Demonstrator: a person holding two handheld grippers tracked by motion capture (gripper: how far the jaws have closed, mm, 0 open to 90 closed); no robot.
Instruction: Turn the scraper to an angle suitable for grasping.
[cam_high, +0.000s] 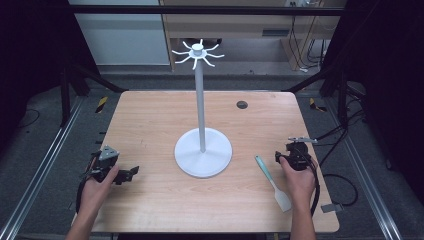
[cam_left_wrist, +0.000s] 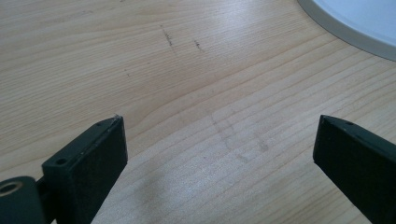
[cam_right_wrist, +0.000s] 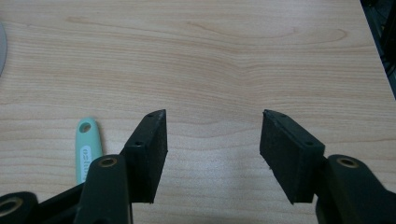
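1. in the high view, the spatula (cam_high: 272, 182) is lying flat on the counter (cam_high: 150, 125), just beside the right claw (cam_high: 296, 148), on its inner side. the white stand (cam_high: 202, 150) with hooks on top is standing in the middle, and the left claw (cam_high: 127, 174) is resting well apart from both. here is what could be going wrong: the spatula is thin and lying flat, so the right claw could be sliding over it or pushing it away and not picking it up. if the spatula is going up to a hook, the tall stand could be tipping from a bump.

2. in the left gripper view, the left claw (cam_left_wrist: 219, 140) is standing wide open. it is holding nothing, and bare counter (cam_left_wrist: 187, 70) is showing between its jaws. the edge of the stand's round base (cam_left_wrist: 355, 23) is sitting up in the corner, so a quick swing that way could be knocking it.

3. in the right gripper view, the right claw (cam_right_wrist: 212, 135) is standing about half open, holding nothing and touching nothing. the green handle of the spatula (cam_right_wrist: 86, 149) is lying off to the side, outside the jaws. so if the claw is closing right here, it is grabbing only air. it is needing to be lining up over the handle.
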